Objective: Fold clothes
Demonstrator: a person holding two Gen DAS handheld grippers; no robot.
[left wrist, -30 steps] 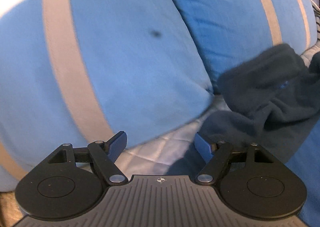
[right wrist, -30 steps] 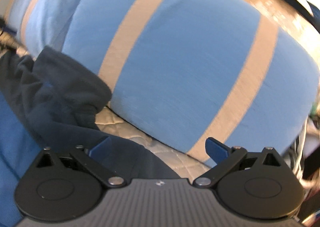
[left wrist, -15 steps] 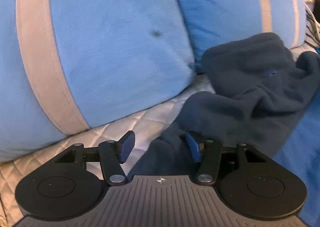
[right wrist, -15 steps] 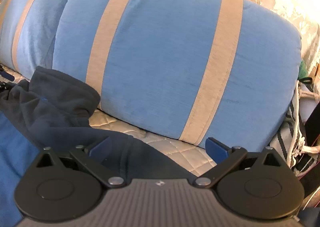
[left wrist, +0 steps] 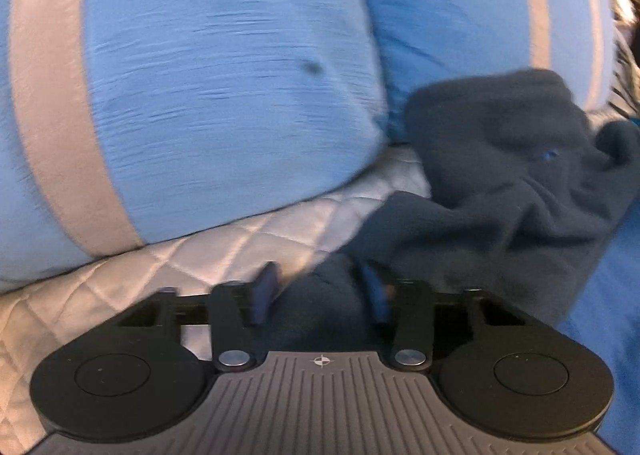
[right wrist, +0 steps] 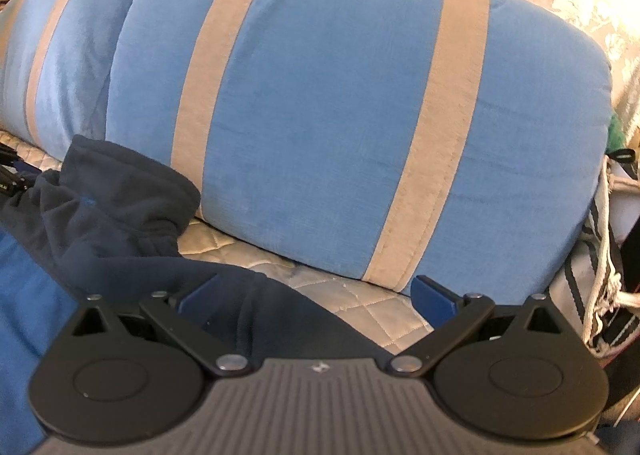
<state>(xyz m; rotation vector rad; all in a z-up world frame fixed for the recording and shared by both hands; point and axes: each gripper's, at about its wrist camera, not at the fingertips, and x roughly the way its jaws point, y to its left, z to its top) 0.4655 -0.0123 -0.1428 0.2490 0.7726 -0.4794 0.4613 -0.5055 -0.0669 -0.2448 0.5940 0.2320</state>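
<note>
Closing left claw (left wrist: 320,291) around dark fleece garment (left wrist: 500,191) edge, fabric between pads; right claw (right wrist: 316,295) spread apart over garment hem, quilted bed cover (right wrist: 360,303) bare beside pillows (right wrist: 320,115).

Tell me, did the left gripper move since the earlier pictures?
Yes. The left gripper dropped toward the white quilted bed cover, away from the blue striped pillow; its jaws are closing around the dark navy fleece garment.

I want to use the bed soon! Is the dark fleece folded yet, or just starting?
Just starting. Nothing looks folded: the dark fleece lies bunched against the blue striped pillows. In hand: the left gripper is closing around a fleece edge. The right gripper hangs wide open over another edge, gripping nothing. Left to do: spreading it flat and every fold.
</note>
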